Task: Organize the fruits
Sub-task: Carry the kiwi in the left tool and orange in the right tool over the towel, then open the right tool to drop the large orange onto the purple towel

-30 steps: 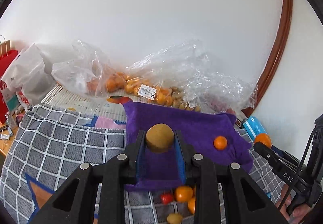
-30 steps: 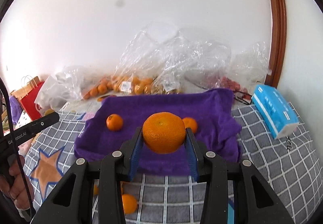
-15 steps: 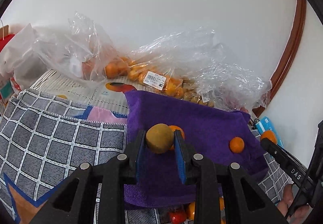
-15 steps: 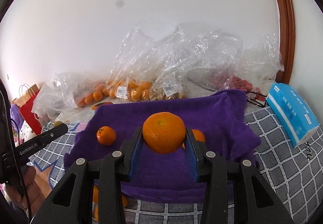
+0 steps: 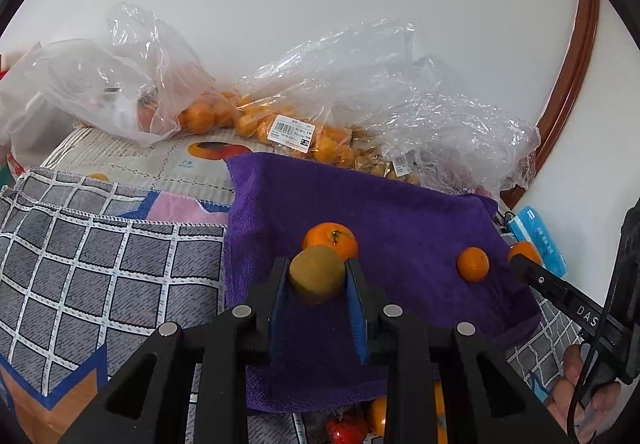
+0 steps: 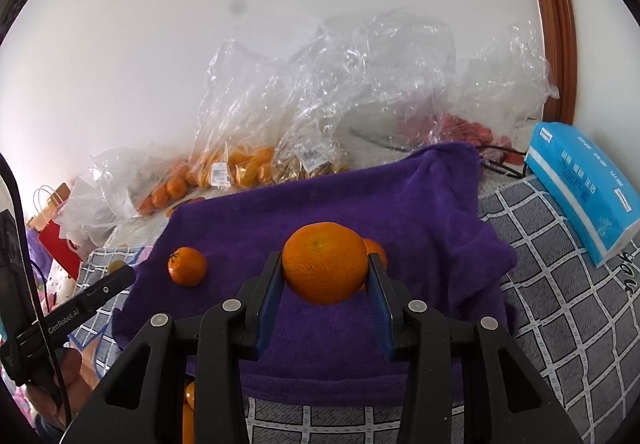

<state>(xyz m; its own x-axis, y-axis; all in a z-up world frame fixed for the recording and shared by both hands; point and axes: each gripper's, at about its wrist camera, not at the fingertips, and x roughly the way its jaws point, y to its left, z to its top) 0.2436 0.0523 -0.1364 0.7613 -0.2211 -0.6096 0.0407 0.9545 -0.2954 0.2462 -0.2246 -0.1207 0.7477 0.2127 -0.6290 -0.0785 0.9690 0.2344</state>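
Note:
My left gripper (image 5: 318, 276) is shut on a brown kiwi (image 5: 317, 273) and holds it above the purple towel (image 5: 400, 212). Right behind the kiwi a tangerine (image 5: 332, 238) lies on the towel, and a smaller one (image 5: 473, 264) lies to the right. My right gripper (image 6: 325, 268) is shut on a large orange (image 6: 325, 262) above the purple towel (image 6: 360, 196). A small tangerine (image 6: 187, 266) lies on the towel to its left; another (image 6: 376, 248) is partly hidden behind the orange. The right gripper also shows at the right edge of the left wrist view (image 5: 520, 258).
Clear plastic bags of oranges (image 5: 280, 124) and other fruit (image 6: 248, 168) line the wall behind the towel. A blue tissue pack (image 6: 580, 184) lies right of the towel on the grey checked cloth (image 5: 100, 244). Loose fruit (image 5: 348, 428) lies at the towel's near edge.
Both grippers have moved forward over the purple towel with their fruit still held. The towel and the tangerines on it now appear closer and lower in both views.

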